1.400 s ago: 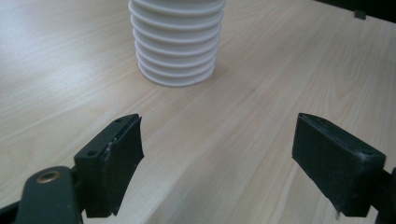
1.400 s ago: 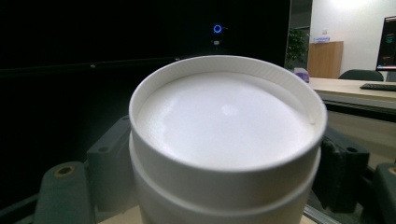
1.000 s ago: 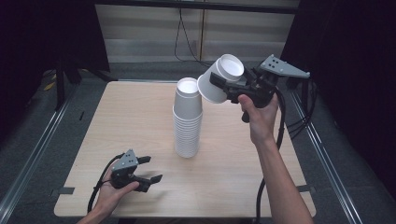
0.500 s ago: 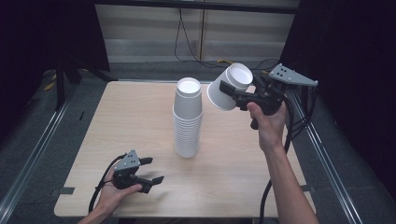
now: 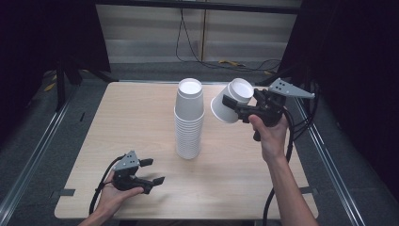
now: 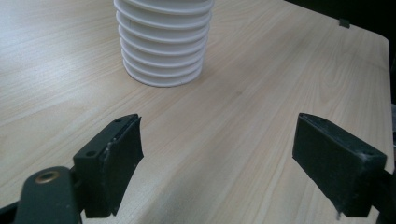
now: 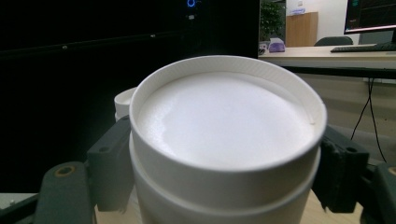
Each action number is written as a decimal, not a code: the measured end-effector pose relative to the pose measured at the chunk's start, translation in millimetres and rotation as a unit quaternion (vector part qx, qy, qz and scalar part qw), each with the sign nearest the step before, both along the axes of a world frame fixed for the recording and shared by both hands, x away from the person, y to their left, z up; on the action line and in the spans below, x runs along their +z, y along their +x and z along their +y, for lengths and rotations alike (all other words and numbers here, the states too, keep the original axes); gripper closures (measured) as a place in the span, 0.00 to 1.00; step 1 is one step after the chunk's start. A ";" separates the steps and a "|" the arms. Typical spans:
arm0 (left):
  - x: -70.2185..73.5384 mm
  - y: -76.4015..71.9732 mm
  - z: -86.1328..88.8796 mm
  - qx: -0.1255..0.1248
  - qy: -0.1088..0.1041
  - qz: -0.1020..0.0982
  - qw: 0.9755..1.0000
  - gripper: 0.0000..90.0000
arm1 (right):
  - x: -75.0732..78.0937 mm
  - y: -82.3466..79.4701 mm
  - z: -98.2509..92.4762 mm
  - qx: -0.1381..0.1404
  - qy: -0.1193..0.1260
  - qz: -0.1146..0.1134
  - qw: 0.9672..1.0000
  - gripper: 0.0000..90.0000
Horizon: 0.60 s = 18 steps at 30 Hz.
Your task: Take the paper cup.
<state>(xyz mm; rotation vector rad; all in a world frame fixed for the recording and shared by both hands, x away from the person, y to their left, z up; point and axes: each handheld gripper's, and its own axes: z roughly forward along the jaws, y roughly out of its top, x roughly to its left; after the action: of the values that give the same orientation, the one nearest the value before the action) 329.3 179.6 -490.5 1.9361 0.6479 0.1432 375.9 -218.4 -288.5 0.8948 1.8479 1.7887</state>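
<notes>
A tall stack of upturned white paper cups (image 5: 189,120) stands mid-table; its lower rims show in the left gripper view (image 6: 163,42). To its right, my right gripper (image 5: 234,103) is shut on a white paper cup (image 5: 219,110), held tilted in the air with its base up and to the right. The right gripper view has that cup's base (image 7: 224,126) facing the camera, a jaw pressing on each side of my right gripper (image 7: 224,177). My left gripper (image 5: 154,171) rests near the front-left table edge, open, with nothing between its jaws (image 6: 219,168).
The wooden table (image 5: 141,108) has bare surface left and right of the stack. Cables trail from both grippers. Metal rails (image 5: 37,146) run along the floor on both sides, and dark curtains surround the area.
My right hand has lowered the held cup and drawn it a little to the right, away from the stack's top. The left gripper has stayed put.
</notes>
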 end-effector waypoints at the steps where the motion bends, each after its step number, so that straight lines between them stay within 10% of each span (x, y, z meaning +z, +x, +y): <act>1: 0.0 0.0 0.1 0.001 0.000 -0.001 1.000 0.17 | -2.6 -0.2 0.0 0.001 0.002 0.001 1.000 0.24; 18: 1.1 1.1 0.6 0.008 -0.021 0.005 1.000 0.20 | -31.3 -12.5 4.7 0.029 0.002 0.026 0.999 0.24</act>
<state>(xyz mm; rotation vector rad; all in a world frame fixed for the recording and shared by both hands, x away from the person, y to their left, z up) 330.4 180.2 -489.4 1.8923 0.6684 0.1290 363.4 -213.7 -319.9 0.9057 1.9227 1.8208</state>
